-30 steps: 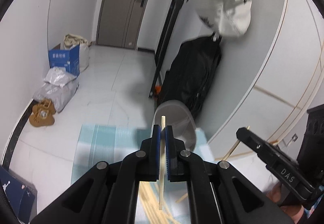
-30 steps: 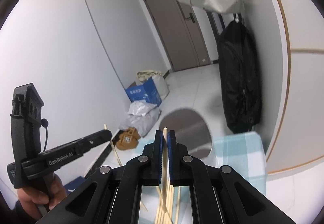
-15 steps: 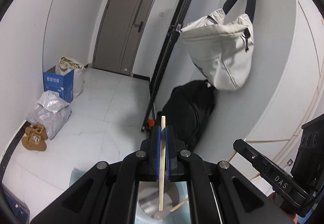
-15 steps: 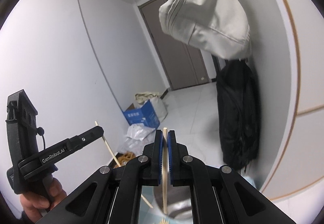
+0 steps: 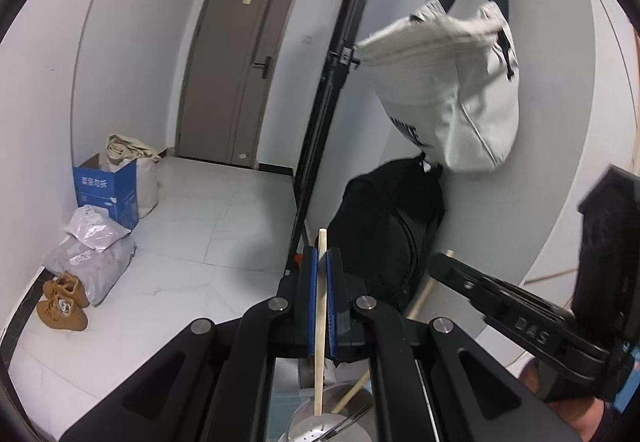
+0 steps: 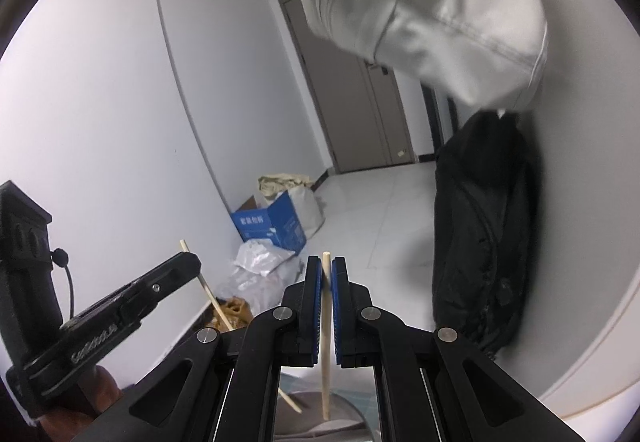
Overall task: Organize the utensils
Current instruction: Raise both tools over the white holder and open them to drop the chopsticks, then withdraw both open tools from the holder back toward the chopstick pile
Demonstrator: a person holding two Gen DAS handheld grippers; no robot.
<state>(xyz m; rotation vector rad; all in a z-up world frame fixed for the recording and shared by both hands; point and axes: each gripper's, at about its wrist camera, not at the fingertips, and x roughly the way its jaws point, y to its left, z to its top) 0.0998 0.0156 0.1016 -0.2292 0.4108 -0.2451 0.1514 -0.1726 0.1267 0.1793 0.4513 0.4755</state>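
My left gripper (image 5: 322,254) is shut on a pale wooden chopstick (image 5: 320,322) that stands upright, its lower end over a perforated metal holder (image 5: 332,426) at the bottom edge. My right gripper (image 6: 327,262) is shut on a second wooden chopstick (image 6: 326,342), its lower end above the holder's grey rim (image 6: 352,414). The right gripper also shows in the left wrist view (image 5: 440,262), the left gripper in the right wrist view (image 6: 188,262); each holds its stick tilted.
A black bag (image 5: 384,238) leans on the curved wall under a hanging white bag (image 5: 452,94). A blue box (image 5: 106,190), grey parcels (image 5: 92,254) and brown shoes (image 5: 62,306) lie by the left wall. A dark door (image 5: 240,66) is far back.
Both grippers have tilted upward with their chopsticks still held. The striped cloth and holder have slid down to the bottom edge, and the hanging bag now fills more of the views.
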